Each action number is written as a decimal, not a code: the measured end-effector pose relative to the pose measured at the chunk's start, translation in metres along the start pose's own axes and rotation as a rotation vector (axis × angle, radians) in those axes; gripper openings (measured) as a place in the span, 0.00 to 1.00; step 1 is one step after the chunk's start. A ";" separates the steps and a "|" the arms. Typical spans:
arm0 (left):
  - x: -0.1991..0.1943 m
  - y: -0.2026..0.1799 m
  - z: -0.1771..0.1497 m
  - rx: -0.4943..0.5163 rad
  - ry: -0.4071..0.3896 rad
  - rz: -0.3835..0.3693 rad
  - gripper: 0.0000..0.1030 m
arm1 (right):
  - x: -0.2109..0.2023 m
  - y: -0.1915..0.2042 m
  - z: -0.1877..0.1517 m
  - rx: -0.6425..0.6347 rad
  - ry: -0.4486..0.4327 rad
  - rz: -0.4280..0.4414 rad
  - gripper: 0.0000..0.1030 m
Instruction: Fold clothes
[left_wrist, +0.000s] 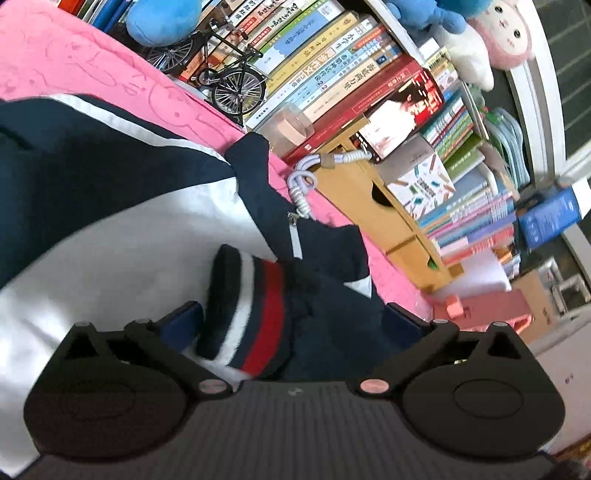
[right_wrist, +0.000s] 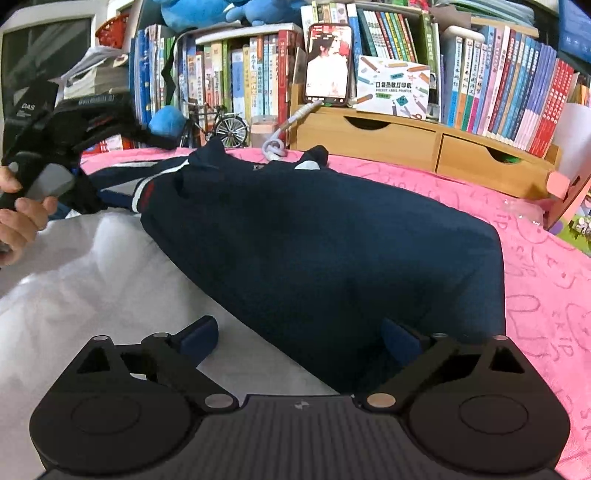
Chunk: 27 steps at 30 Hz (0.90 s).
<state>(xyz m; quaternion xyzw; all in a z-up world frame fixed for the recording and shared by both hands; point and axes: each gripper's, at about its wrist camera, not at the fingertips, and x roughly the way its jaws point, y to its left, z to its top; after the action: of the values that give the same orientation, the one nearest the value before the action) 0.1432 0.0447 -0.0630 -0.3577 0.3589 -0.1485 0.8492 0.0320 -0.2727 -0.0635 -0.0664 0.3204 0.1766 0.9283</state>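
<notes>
Your left tongs (left_wrist: 291, 325) stand wide open over the striped cuff (left_wrist: 251, 314) of the jacket (right_wrist: 295, 240). The cuff, banded in navy, white and red, sits between the two blue pads, nearer the left one, but neither pad presses on it, so you have hold of nothing there.

Your right tongs (right_wrist: 299, 338) are also spread wide. They hang over the near edge of the jacket, where the folded navy sleeve (right_wrist: 369, 266) crosses the white panel (right_wrist: 92, 277). The right pad lies against the navy cloth and the left pad is over the white part; no cloth is pinched between them.

The jacket lies flat on the pink cloth (right_wrist: 535, 277) that covers the counter, with its collar end toward the back. In the right wrist view your left hand (right_wrist: 18, 218) shows at the far left, wrapped around the black handle of its tool.

Behind the jacket stand a wooden drawer unit (right_wrist: 424, 144), a phone (right_wrist: 328, 64) propped upright on it, a coiled white cable (right_wrist: 275, 147), a small model bicycle (right_wrist: 218, 123) and rows of books (right_wrist: 517, 81).
</notes>
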 end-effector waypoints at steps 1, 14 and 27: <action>0.002 -0.004 0.000 0.010 -0.002 0.024 0.81 | 0.000 0.001 0.000 -0.003 0.001 -0.003 0.95; -0.075 -0.026 0.007 0.275 -0.134 0.128 0.08 | -0.004 0.008 0.001 -0.044 -0.021 -0.048 0.96; -0.094 -0.039 -0.056 0.880 -0.116 0.403 0.44 | -0.022 -0.017 0.003 -0.057 -0.074 -0.158 0.96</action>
<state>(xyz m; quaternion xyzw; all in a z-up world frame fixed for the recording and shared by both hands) 0.0377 0.0368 -0.0149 0.1040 0.2765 -0.0987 0.9502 0.0236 -0.2945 -0.0472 -0.1114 0.2744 0.1140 0.9483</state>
